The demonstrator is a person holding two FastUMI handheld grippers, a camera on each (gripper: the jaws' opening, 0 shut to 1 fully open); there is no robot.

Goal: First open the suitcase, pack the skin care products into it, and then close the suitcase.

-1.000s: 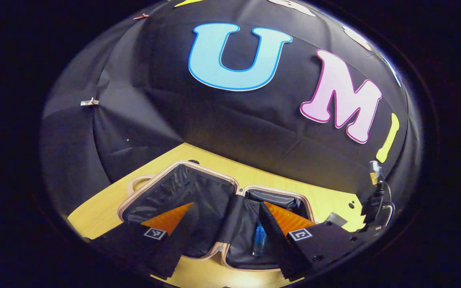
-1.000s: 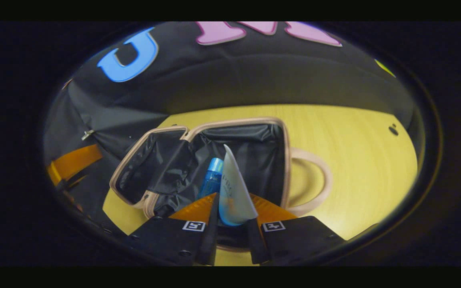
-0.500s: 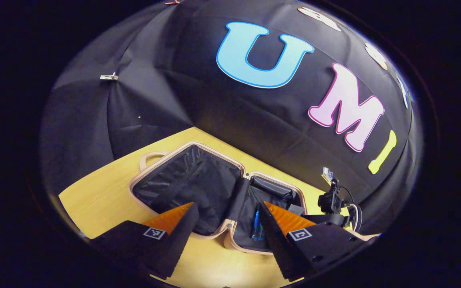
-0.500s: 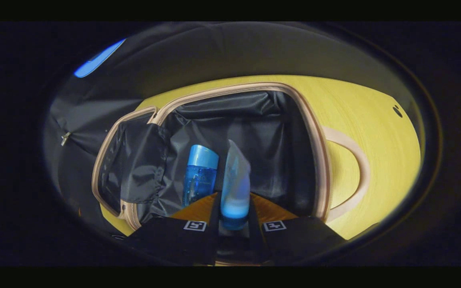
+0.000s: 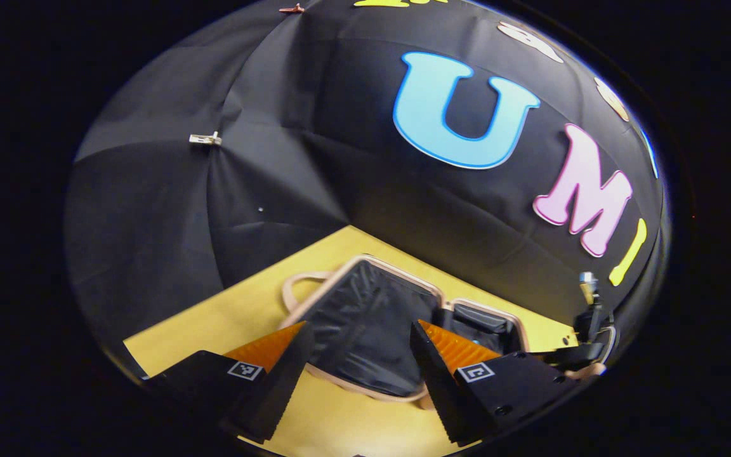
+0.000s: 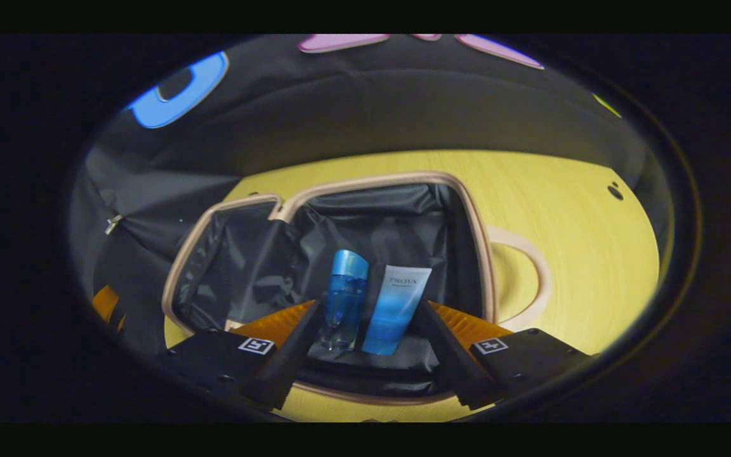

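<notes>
The small suitcase [image 6: 471,216] lies open on the yellow table, pink-rimmed with a black lining. In its right half a blue bottle [image 6: 344,298] and a white-and-blue tube [image 6: 397,304] lie side by side. My right gripper [image 6: 370,308] hovers open just above them, one finger on each side, touching neither. In the left gripper view the open suitcase [image 5: 397,271] lies ahead, and my left gripper [image 5: 360,329] stands open over its near edge with nothing between its fingers.
The suitcase's pink handle [image 6: 533,279] loops out onto the table [image 6: 581,216] to the right. Black cloth walls close the back and the left. The right gripper's body [image 5: 584,355] shows at the far right of the left gripper view.
My right gripper has opened and let go of the tube, which now lies flat beside the bottle in the suitcase. My left gripper has shifted sideways, still open.
</notes>
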